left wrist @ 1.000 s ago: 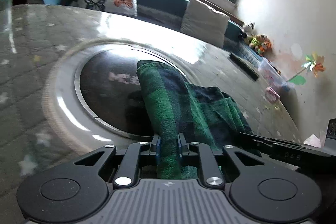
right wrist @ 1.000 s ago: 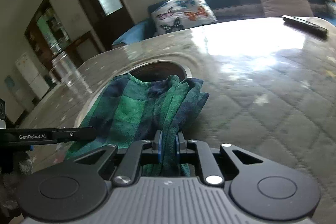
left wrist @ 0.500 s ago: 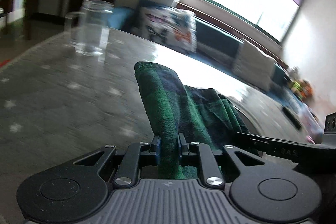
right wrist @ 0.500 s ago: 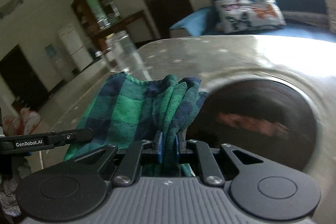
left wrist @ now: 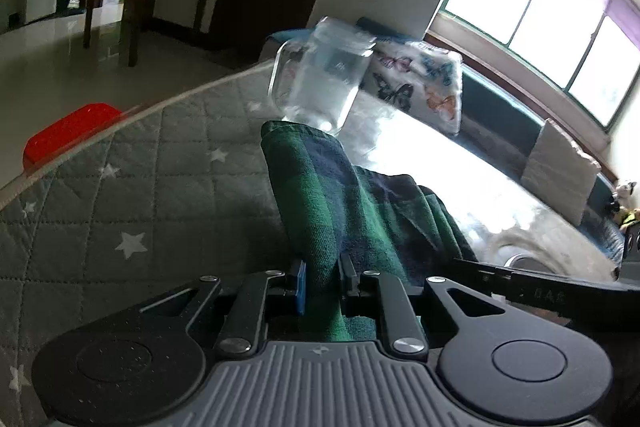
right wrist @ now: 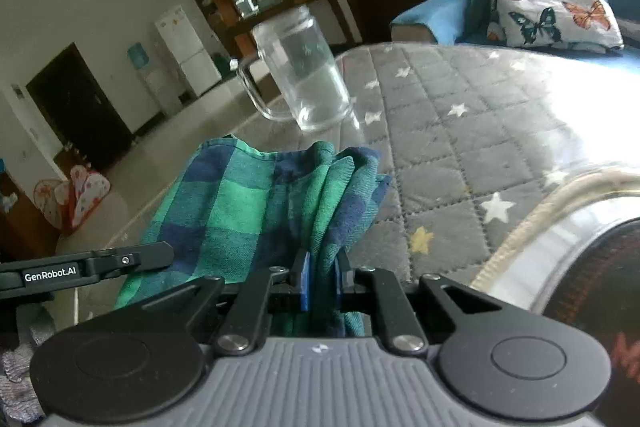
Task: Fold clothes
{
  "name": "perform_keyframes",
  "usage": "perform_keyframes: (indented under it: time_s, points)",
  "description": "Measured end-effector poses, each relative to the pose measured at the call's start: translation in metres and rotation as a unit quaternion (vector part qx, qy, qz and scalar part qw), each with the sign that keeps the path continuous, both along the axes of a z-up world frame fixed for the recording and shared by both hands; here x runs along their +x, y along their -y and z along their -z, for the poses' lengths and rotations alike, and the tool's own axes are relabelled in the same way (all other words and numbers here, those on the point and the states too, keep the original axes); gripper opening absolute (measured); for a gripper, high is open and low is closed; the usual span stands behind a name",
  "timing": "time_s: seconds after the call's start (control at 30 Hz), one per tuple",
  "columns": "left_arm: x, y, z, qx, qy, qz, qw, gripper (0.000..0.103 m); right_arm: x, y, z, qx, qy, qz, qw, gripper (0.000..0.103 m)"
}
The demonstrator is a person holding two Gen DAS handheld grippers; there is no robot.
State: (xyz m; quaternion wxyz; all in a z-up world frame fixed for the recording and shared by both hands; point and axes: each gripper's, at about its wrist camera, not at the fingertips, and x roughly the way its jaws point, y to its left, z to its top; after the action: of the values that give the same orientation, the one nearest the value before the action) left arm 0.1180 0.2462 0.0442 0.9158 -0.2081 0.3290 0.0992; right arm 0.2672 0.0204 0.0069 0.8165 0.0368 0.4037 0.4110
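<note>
A green and navy checked cloth (left wrist: 340,203) is held up above the quilted grey table cover (left wrist: 120,195). My left gripper (left wrist: 322,281) is shut on one bunched edge of it. My right gripper (right wrist: 322,279) is shut on another bunched edge, and the cloth (right wrist: 256,203) hangs between the two. The right gripper's finger shows at the lower right of the left wrist view (left wrist: 532,285). The left gripper's finger shows at the left of the right wrist view (right wrist: 88,265).
A clear glass mug (right wrist: 300,79) stands on the table just beyond the cloth and shows in the left wrist view (left wrist: 320,75). A round dark inset with a pale rim (right wrist: 580,235) lies at the right. A sofa with a butterfly cushion (right wrist: 556,3) is behind the table.
Both grippers have carried the cloth to the left, away from the round inset and toward the glass mug. Both stay shut on the cloth.
</note>
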Motion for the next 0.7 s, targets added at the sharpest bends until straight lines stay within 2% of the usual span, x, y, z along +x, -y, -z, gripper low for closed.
perform_keyframes:
  time_s: [0.13, 0.2, 0.3, 0.47, 0.7]
  points:
    - [-0.001, 0.001, 0.008, 0.014, -0.002, 0.004, 0.9999, 0.024, 0.001, -0.003, 0.004, -0.018, -0.002, 0.001, 1.0, 0.018]
    - [-0.003, 0.003, 0.008, 0.028, 0.002, 0.005, 0.9996, 0.024, 0.0, -0.003, -0.003, -0.024, 0.013, 0.004, 1.0, 0.02]
    - [-0.003, 0.007, 0.008, 0.054, 0.005, 0.005, 0.9985, 0.026, 0.002, -0.006, -0.018, -0.029, 0.046, 0.003, 0.999, 0.02]
    - [-0.003, 0.021, 0.006, 0.098, 0.012, 0.01, 0.9951, 0.029, 0.013, -0.025, -0.032, -0.013, 0.066, -0.017, 0.998, 0.02]
    - [0.004, 0.021, 0.009, 0.112, 0.01, 0.018, 0.9935, 0.031, 0.026, -0.066, -0.023, -0.021, 0.066, -0.058, 0.996, 0.019]
